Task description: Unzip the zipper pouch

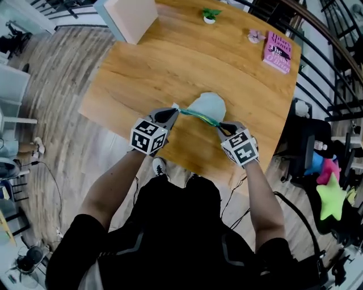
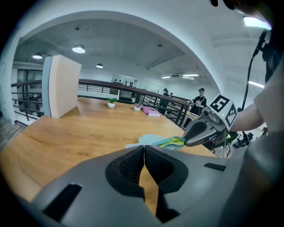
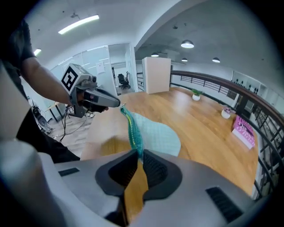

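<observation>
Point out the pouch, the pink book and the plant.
pouch [image 1: 209, 105]: head view, its pale fabric body.
book [image 1: 277, 52]: head view, middle of its pink cover.
plant [image 1: 210, 13]: head view, its green leaves.

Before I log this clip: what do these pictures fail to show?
Zipper state: tiny in head view, edge-on in right gripper view.
Which part of the pouch the left tongs pinch: their tips hide it, left gripper view.
Book title: too small, head view.
</observation>
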Demonstrator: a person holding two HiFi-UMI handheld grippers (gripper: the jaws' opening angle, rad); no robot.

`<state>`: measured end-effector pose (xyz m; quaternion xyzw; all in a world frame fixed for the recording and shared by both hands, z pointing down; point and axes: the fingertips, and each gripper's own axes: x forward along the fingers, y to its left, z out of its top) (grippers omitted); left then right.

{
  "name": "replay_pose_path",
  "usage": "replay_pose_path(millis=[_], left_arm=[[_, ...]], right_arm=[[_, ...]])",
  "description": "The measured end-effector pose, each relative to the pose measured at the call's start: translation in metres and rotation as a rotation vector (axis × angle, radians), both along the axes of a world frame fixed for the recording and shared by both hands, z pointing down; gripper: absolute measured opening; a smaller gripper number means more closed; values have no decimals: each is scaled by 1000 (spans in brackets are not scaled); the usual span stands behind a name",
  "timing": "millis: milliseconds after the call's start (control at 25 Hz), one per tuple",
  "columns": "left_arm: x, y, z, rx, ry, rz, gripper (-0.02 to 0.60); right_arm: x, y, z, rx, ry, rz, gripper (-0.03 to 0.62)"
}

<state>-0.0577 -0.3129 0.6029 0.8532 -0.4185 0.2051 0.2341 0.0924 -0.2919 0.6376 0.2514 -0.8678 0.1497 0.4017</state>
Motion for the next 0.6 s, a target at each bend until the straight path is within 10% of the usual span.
replay_pose_path(millis=[600], left_arm=[[-3,53,97,-265,-102,21,29]], right_arm=[[0,49,77,-317,-34,37,49]])
